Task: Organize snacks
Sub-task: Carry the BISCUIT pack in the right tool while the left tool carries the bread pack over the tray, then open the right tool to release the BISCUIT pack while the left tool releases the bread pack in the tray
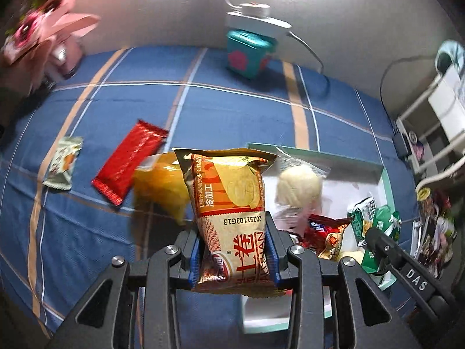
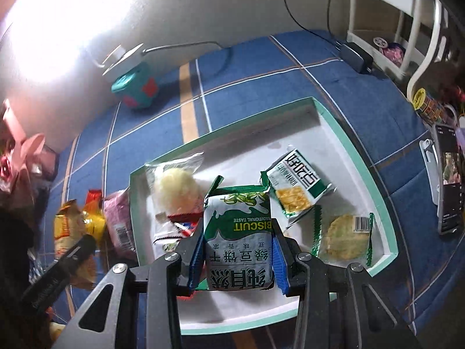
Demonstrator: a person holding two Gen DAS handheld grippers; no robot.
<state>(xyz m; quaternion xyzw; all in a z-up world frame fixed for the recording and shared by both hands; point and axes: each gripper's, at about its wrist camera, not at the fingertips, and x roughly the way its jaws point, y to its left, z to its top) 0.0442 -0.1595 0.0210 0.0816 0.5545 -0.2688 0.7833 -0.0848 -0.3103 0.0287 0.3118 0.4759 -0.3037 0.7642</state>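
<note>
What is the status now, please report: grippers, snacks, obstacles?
Left gripper shut on orange egg-roll packet. Right gripper shut on green biscuit packet, over white tray. Tray partly filled; nothing blocking.

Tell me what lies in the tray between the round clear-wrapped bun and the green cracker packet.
In the right wrist view, bare white tray floor separates the bun from the cracker packet.

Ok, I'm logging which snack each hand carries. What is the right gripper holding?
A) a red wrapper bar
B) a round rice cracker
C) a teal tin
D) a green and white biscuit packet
D: the right gripper is shut on the green and white biscuit packet, held above the tray.
</note>
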